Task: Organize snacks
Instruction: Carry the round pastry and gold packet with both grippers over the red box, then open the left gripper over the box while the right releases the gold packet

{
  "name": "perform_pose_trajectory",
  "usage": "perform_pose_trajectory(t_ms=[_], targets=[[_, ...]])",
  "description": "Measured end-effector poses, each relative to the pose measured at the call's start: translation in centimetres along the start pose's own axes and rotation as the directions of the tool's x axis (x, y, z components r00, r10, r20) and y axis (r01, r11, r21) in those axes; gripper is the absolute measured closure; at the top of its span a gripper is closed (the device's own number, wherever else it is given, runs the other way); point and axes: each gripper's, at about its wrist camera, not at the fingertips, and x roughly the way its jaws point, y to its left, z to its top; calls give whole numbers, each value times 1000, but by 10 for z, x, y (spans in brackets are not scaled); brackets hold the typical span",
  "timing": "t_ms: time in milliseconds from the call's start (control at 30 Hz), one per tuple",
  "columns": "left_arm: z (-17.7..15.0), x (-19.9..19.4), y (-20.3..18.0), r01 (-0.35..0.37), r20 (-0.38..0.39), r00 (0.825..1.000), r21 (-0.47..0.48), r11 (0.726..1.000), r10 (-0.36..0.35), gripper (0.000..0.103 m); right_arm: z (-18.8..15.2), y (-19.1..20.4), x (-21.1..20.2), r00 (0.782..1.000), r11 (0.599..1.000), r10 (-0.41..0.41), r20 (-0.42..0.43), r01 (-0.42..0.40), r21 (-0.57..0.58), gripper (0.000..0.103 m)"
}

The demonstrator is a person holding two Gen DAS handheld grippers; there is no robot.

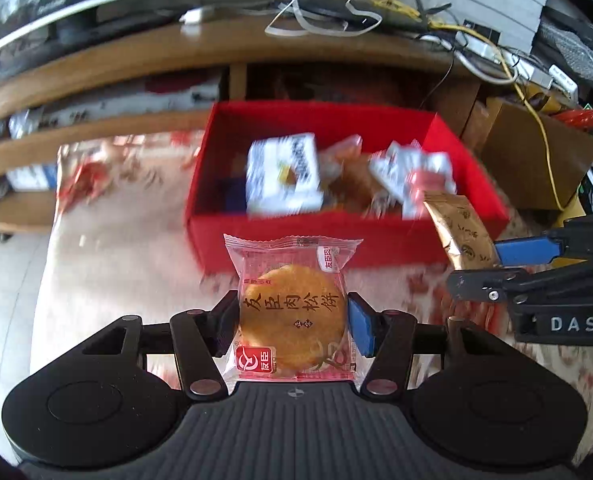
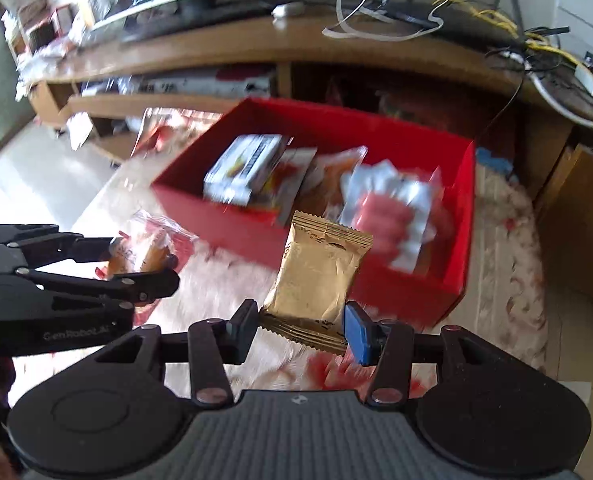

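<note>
Snacks are held one per tool: a clear-wrapped round pastry (image 1: 293, 316) is clamped in the left tool (image 1: 292, 320), and a gold foil packet (image 2: 316, 280) is pinched by its lower edge in the right tool (image 2: 302, 328). Both tools are angled downward, side by side above a patterned cloth (image 1: 128, 240) — just short of one red box (image 1: 324, 240), in which about four blurred packets are seen.

motion-blurred snack packets (image 1: 284, 174) inside the red box (image 1: 316, 248), labels unreadable
</note>
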Motion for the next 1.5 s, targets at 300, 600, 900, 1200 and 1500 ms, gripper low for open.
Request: perform_pose_trajectory(t_ms=[300, 600, 900, 1200, 1500], targets=[[55, 20, -33, -25, 72, 997, 85, 996, 18, 40, 38, -39, 13, 997, 996, -51, 54, 47, 73, 53], [84, 57, -40, -62, 58, 997, 104, 993, 56, 40, 60, -64, 47, 997, 993, -74, 35, 71, 100, 53], [87, 81, -34, -70, 22, 997, 92, 993, 68, 40, 64, -67, 69, 997, 993, -70, 13, 69, 93, 51], [88, 78, -31, -81, 23, 997, 90, 993, 80, 32, 62, -67, 65, 997, 992, -76, 13, 74, 97, 48], [85, 56, -25, -93, 50, 995, 59, 994, 90, 22, 57, -60, 47, 997, 993, -72, 36, 69, 96, 41]])
